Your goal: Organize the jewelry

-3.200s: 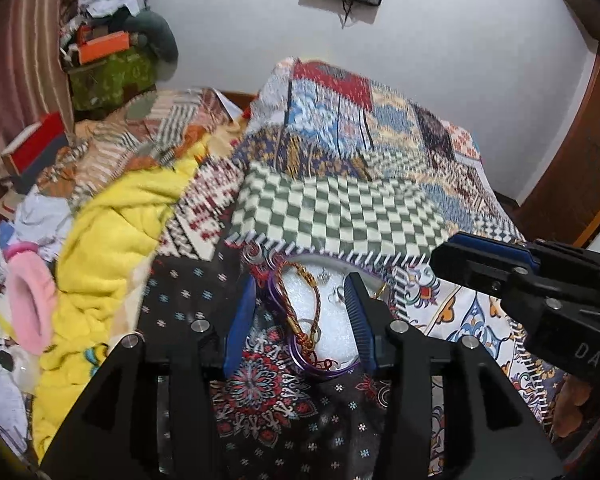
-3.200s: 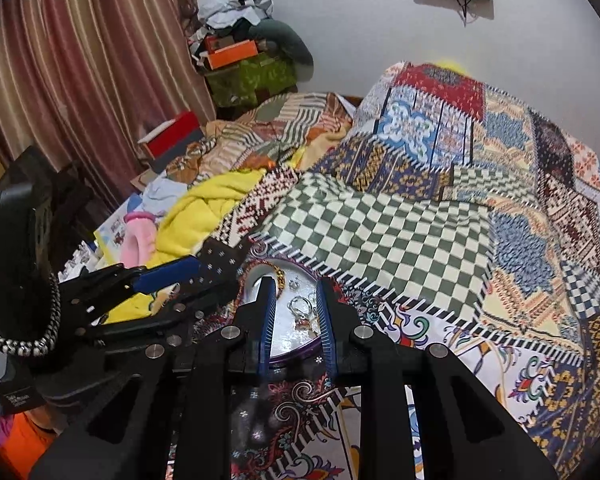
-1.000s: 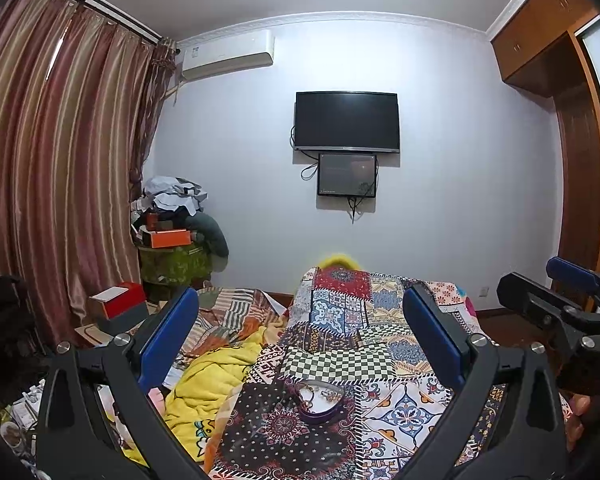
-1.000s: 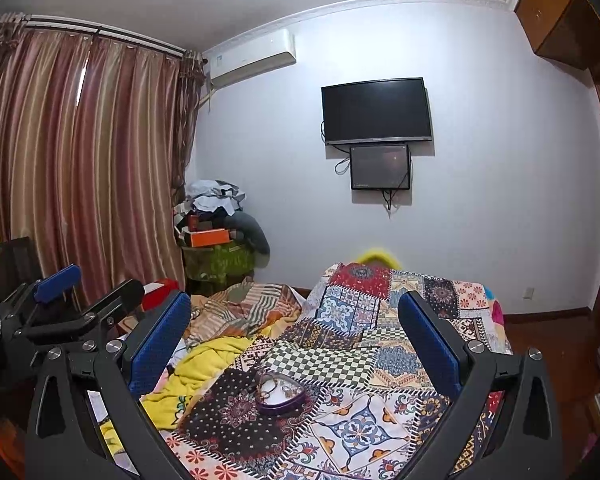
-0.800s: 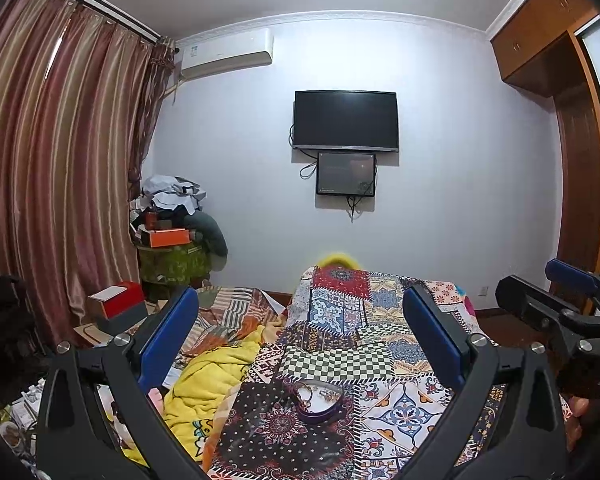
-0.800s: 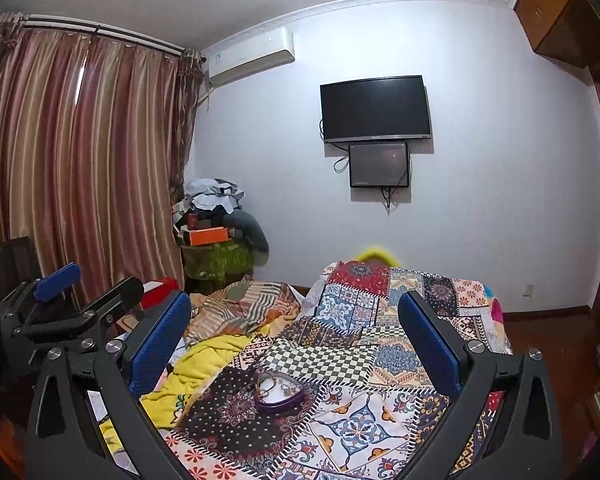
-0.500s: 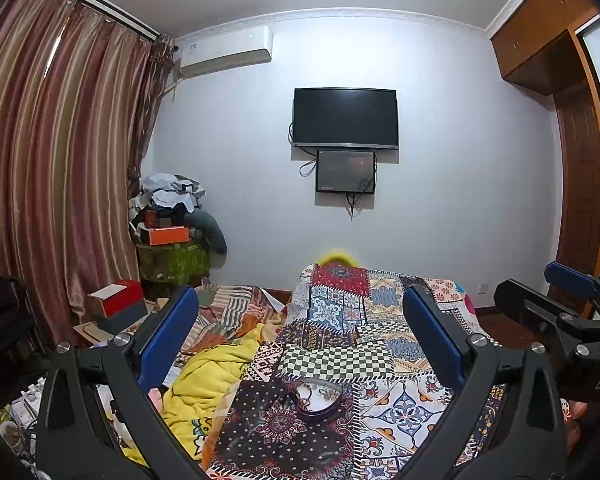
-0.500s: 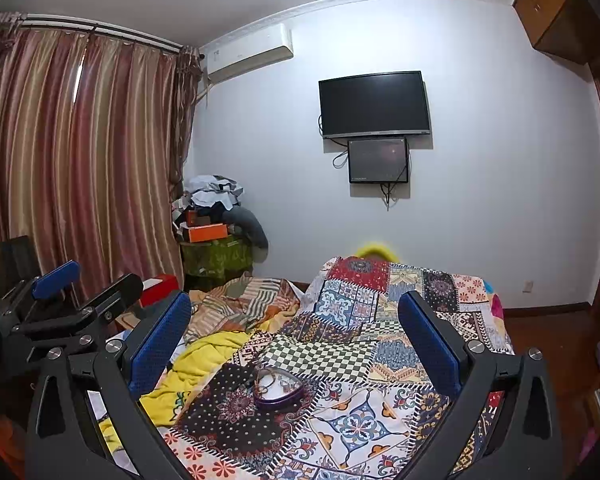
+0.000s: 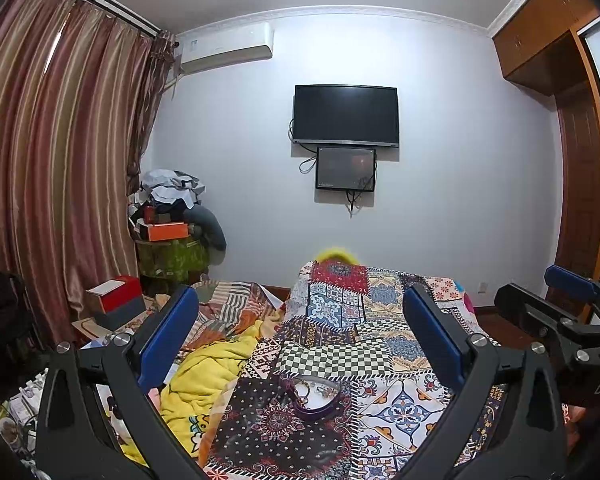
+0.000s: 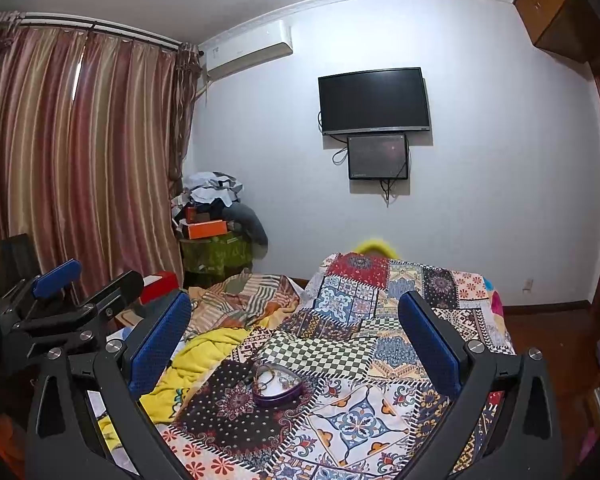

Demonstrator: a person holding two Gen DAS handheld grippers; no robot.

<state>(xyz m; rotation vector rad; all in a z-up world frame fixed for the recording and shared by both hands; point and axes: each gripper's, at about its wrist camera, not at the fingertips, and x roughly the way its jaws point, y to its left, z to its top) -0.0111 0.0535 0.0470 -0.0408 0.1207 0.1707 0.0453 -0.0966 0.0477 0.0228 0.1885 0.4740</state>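
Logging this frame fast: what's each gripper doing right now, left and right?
Left gripper: open, jaws spread wide, holding nothing.
Right gripper: open, jaws spread wide, holding nothing.

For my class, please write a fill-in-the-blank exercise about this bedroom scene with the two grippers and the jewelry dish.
1. The left gripper and right gripper both have jaws that are ____.
2. The purple dish of jewelry sits on the patchwork ____.
3. On the wall above the small screen hangs a black ____.
4. Left of the dish lies a crumpled blanket coloured ____.

Missing words: open; quilt; TV; yellow
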